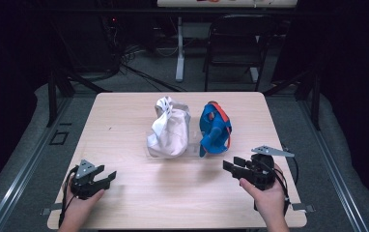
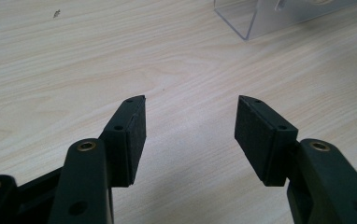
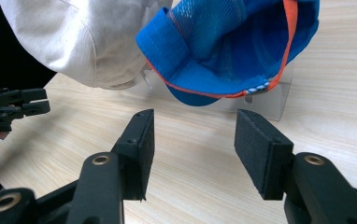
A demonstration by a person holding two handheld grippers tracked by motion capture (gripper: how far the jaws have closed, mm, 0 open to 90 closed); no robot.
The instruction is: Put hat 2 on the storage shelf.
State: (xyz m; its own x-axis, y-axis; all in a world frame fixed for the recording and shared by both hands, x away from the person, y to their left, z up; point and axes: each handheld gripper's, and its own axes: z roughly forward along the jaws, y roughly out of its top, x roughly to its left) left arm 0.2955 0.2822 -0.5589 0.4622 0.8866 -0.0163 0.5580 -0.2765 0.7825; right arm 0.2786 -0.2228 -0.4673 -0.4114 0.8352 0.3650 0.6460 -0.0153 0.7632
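High view: a white cap (image 1: 168,128) and a blue cap (image 1: 215,128) with orange trim sit side by side on a clear stand (image 1: 192,147) near the middle of the desk (image 1: 124,111), the white one toward the left edge, the blue one toward the right edge. The right claw (image 1: 228,166) hovers near the front right corner, just in front of the blue cap and pointing left across the desk, apart from it. The left claw (image 1: 109,178) rests near the front left corner, well apart from both caps.

In the right gripper view the right claw (image 3: 193,140) is spread wide, nothing between its pads, with the blue cap (image 3: 232,46) just beyond the tips. In the left gripper view the left claw (image 2: 190,130) is spread too, over bare wood, a corner of the clear stand (image 2: 260,18) farther off.
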